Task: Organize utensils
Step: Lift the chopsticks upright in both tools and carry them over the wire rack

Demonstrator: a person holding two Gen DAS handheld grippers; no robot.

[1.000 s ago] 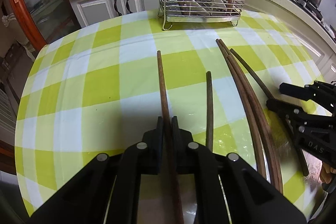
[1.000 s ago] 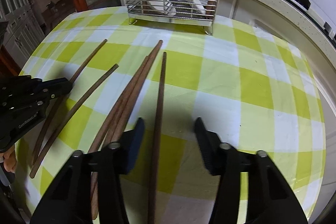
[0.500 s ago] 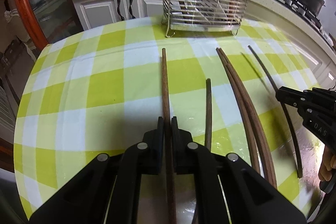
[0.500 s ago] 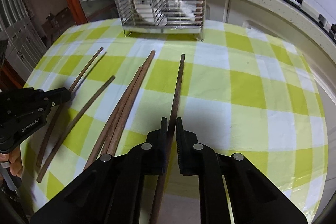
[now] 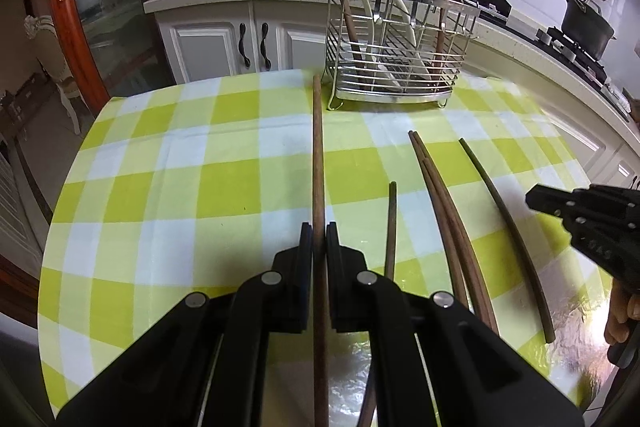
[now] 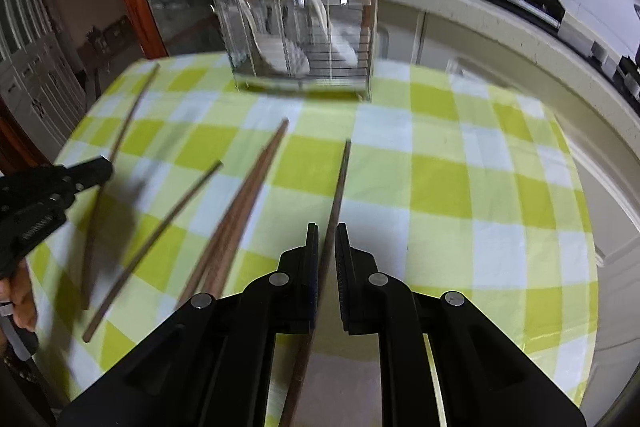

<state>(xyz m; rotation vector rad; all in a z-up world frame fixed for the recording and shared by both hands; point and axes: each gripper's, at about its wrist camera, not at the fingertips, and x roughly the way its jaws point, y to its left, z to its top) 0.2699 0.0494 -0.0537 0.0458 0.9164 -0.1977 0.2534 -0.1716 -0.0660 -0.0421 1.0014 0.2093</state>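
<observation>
Beyond both pairs of fingers, at the far edge of the bench (image 5: 132, 195), stands the wire utensil rack (image 5: 396, 47), and that is where I judge both sticks must go. My left gripper (image 5: 319, 239) is clamped on a long wooden chopstick (image 5: 318, 155); its long axis runs straight away from me, its far tip just beside the rack's near left foot. My right gripper (image 6: 327, 243) has just closed on a second chopstick (image 6: 340, 183), which is pinched between the pads and points up the bench toward the rack, slightly right of its middle in that view. Both grippers pitch steeply downward, so each stick lies low and nearly along the cloth, not upright.

On the left view the left stick's tip looks nearer the rack than the right one's, so I would lead with the left hand. The move turns on tipping each stick upright over the rack before lowering it.

Three more chopsticks lie loose between the two grippers: a touching pair (image 5: 440, 203) and a single one (image 5: 391, 227).
</observation>
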